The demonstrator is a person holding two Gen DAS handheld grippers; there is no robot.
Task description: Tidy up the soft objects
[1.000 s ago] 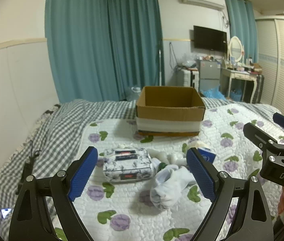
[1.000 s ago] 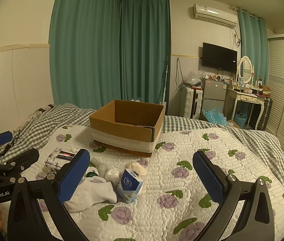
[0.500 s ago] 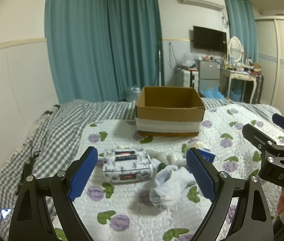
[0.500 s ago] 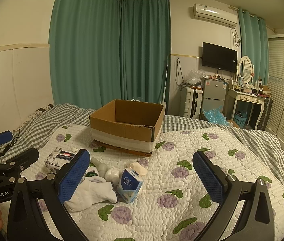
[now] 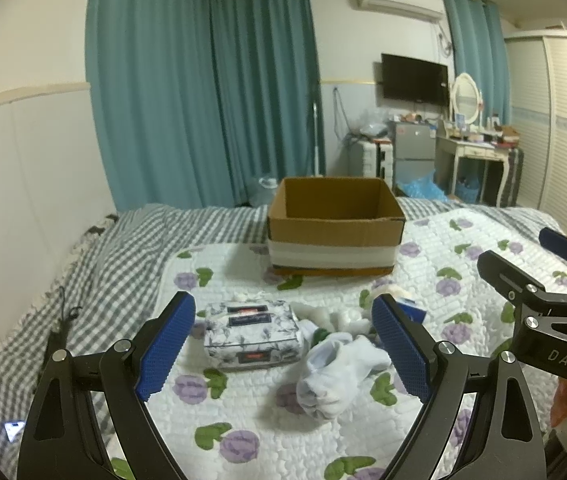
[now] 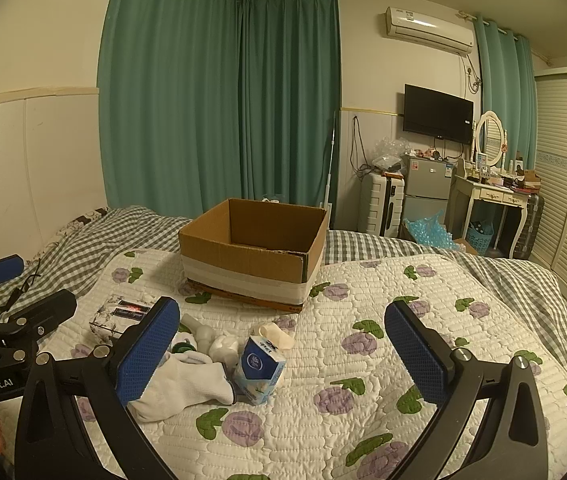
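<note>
We log a bed [image 5: 323, 432] under a white floral quilt, teal curtains [image 5: 203, 92] behind. Soft items, a white sock [image 5: 335, 368] and tissue pack [image 5: 251, 332], lie before the open cardboard box [image 5: 335, 228]. Only the right view shows the blue tissue packet [image 6: 259, 368] whole. Left gripper [image 5: 283, 344] and right gripper [image 6: 283, 352] jaws gape wide, empty.

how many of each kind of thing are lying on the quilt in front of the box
Floral tissue pack: 1
Blue tissue pack: 1
White sock: 1 clearly, with more small white pieces behind it that I cannot separate
Cardboard box: 1, open, nothing visible inside
Total: 4 countable things, plus the unclear white pieces
</note>
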